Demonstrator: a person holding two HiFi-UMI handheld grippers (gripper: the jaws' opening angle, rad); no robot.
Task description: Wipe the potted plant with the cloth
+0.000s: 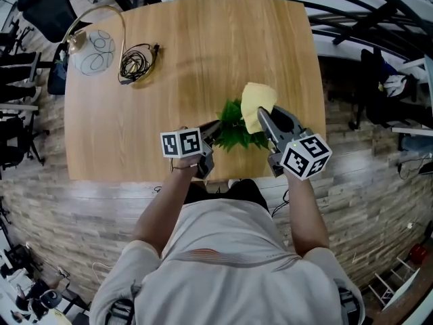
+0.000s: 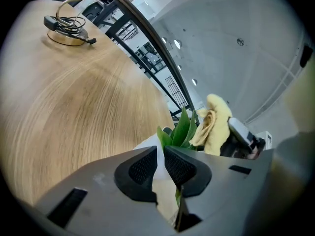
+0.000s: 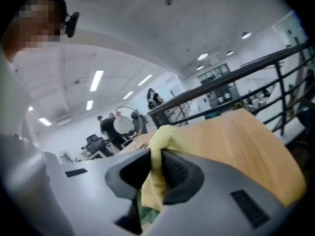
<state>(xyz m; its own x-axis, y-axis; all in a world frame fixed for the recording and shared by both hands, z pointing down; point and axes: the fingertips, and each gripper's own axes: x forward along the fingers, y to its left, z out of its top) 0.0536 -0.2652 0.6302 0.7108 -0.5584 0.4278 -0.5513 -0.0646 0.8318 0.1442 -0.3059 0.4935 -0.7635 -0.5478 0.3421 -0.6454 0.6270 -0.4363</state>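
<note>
A small potted plant with green leaves (image 1: 236, 133) stands near the table's front edge. My left gripper (image 1: 214, 134) is at the plant's left side; in the left gripper view its jaws (image 2: 160, 154) are pinched on the white pot's rim (image 2: 147, 144), with the leaves (image 2: 182, 130) just beyond. My right gripper (image 1: 264, 118) is shut on a yellow cloth (image 1: 257, 100), which lies against the plant's right and far side. In the right gripper view the cloth (image 3: 160, 137) is bunched between the pads (image 3: 174, 170), a bit of green leaf (image 3: 145, 213) under it. The pot is hidden in the head view.
A coil of black cable (image 1: 136, 62) and a round clear stand with a curved lamp arm (image 1: 94, 51) lie at the wooden table's (image 1: 189, 53) far left. Chairs and railings surround the table. Several people (image 3: 116, 127) stand far off in the right gripper view.
</note>
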